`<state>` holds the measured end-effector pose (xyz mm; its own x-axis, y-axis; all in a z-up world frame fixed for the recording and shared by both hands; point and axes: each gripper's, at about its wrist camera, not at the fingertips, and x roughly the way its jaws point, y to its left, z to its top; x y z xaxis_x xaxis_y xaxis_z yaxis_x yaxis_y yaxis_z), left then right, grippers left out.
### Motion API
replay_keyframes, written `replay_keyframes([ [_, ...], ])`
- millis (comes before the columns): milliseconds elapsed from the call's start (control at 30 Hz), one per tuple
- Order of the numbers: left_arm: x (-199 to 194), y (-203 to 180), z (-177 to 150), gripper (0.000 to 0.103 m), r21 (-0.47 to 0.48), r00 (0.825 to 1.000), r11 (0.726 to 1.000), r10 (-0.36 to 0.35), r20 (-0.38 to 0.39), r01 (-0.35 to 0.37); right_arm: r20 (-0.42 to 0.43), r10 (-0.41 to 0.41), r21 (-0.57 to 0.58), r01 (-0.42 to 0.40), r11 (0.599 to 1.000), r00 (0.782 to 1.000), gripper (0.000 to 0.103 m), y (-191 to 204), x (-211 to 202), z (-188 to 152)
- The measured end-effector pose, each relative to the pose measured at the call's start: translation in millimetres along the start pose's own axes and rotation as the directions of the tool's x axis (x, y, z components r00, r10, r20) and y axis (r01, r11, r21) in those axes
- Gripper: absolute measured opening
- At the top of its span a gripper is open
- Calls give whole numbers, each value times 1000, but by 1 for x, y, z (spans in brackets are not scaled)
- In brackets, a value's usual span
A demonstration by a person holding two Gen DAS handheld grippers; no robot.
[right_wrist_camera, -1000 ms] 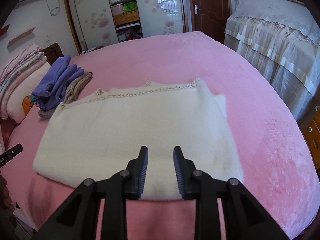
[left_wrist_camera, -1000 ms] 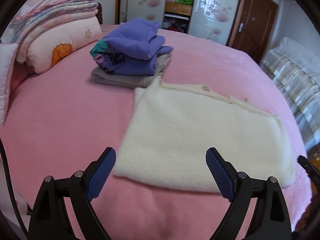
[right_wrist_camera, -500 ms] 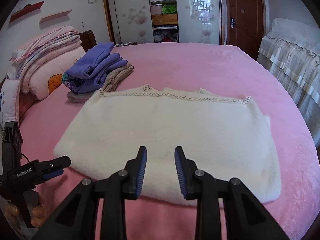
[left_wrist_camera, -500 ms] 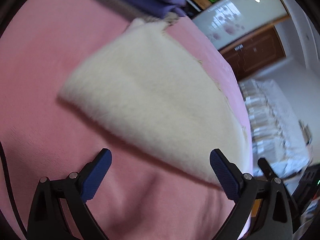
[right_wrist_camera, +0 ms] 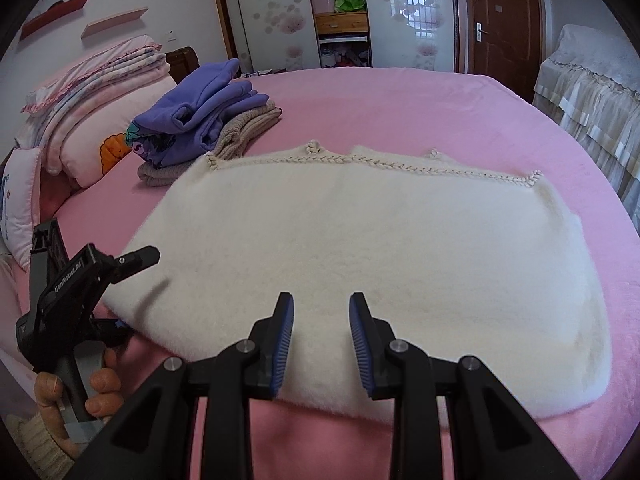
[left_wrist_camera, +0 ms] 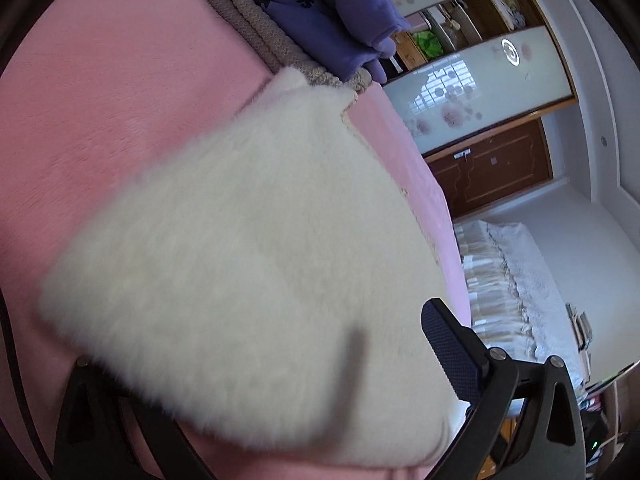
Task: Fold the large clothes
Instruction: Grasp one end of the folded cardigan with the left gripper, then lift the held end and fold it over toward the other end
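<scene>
Directly ahead of right gripper (right_wrist_camera: 321, 334): cream garment (right_wrist_camera: 372, 256), fluffy pile, folded to a rough rectangle, braided trim along far edge. Left gripper (right_wrist_camera: 132, 280) at its left corner. Beyond, to the left: stacked purple and grey knit clothes (right_wrist_camera: 204, 120). Underneath: pink plush bedspread (right_wrist_camera: 420, 104); wardrobe (right_wrist_camera: 340, 12) and brown door (right_wrist_camera: 504, 12) at far wall. Right jaws narrowly parted, empty, above near edge. Left jaws opening wide, straddling garment corner, no clamping visible.
</scene>
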<state>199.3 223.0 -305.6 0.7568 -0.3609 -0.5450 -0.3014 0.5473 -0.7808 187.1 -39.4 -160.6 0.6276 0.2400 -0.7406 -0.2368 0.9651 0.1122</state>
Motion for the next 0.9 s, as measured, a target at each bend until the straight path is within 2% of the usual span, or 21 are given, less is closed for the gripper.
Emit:
replay_keyframes([
  [167, 13, -5, 11, 102, -62, 1000, 998, -5, 18, 6, 8, -25, 2, 25, 1000, 1000, 29, -9, 14, 19],
  [233, 12, -6, 13, 99, -80, 1000, 997, -10, 19, 11, 3, -39, 1, 39, 999, 999, 29, -11, 23, 29],
  [267, 11, -9, 14, 88, -81, 1000, 997, -2, 22, 3, -3, -45, -3, 45, 999, 999, 29, -12, 29, 35],
  [300, 11, -12, 13, 69, -69, 1000, 997, 18, 15, -17, -6, -48, -5, 48, 999, 999, 28, -13, 33, 39],
  [333, 12, -17, 15, 60, -40, 999, 998, 47, 4, -47, -9, -50, -5, 50, 999, 999, 27, -13, 38, 45],
  [367, 12, -17, 16, 40, -11, 997, 997, 76, -1, -76, -11, -41, -5, 41, 999, 999, 26, -12, 43, 51],
  [400, 12, -21, 17, 28, 25, 994, 994, 105, -5, -105, -13, -38, -5, 38, 999, 999, 23, -11, 47, 55],
  [500, 7, -38, 15, 23, 119, 994, 986, 112, 15, -113, -20, -31, -21, 31, 999, 999, 15, -3, 56, 65],
  [633, -5, -77, 7, 21, 272, 987, 951, 125, 106, -149, -50, -33, -47, 31, 998, 998, 6, 6, 71, 66],
  [767, -13, -118, 0, 21, 389, 980, 906, 110, 165, -167, -129, -38, -71, 29, 997, 991, 2, 9, 96, 54],
  [800, -15, -127, -2, 21, 418, 979, 892, 110, 172, -174, -146, -16, -63, 7, 998, 989, 1, 8, 102, 49],
  [900, -23, -150, -11, 21, 503, 973, 840, 112, 203, -202, -149, -1, -57, -8, 998, 989, 1, 8, 109, 44],
])
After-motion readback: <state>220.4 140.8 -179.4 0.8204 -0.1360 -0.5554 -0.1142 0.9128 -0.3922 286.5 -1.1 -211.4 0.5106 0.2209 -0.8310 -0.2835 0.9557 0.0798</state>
